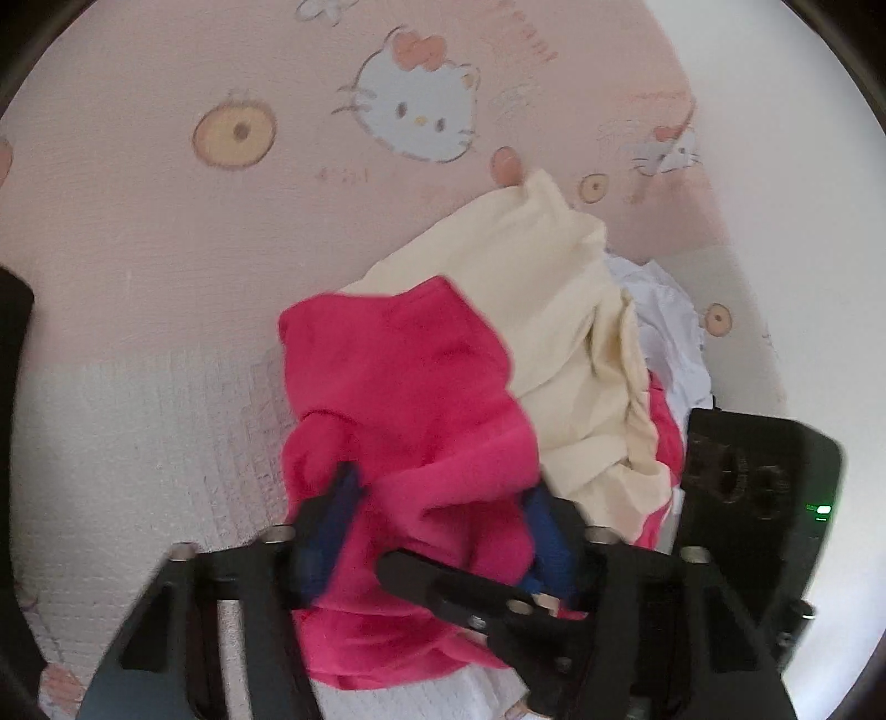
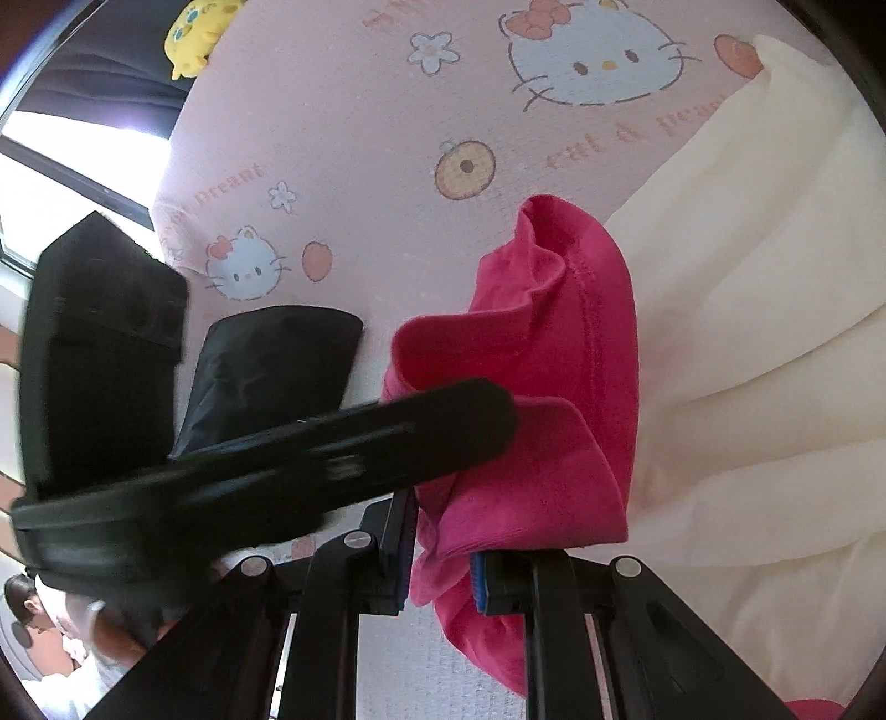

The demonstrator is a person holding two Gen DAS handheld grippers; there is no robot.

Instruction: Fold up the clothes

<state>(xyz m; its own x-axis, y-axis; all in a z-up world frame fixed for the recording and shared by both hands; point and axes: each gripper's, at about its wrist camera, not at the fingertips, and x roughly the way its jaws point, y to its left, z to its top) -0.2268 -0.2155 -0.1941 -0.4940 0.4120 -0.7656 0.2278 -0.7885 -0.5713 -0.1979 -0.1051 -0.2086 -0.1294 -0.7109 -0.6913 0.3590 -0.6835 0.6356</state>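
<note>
A bright pink garment (image 1: 410, 399) lies bunched on the pink cartoon-cat bedsheet (image 1: 166, 249). My left gripper (image 1: 443, 515) has the cloth packed between its blue pads, so it is shut on it. In the right wrist view the same pink garment (image 2: 531, 399) rises in folds from my right gripper (image 2: 443, 570), whose narrow jaws pinch an edge of it. The left gripper's black body (image 2: 99, 360) and one finger (image 2: 360, 443) cross in front at the left. The right gripper's black housing (image 1: 758, 482) stands at the right of the left wrist view.
A cream garment (image 1: 542, 310) lies behind and right of the pink one, over a white garment (image 1: 664, 332); it fills the right side as cream garment (image 2: 747, 332). A flat black item (image 2: 271, 365) rests on the sheet. A yellow plush toy (image 2: 199, 33) lies near a window.
</note>
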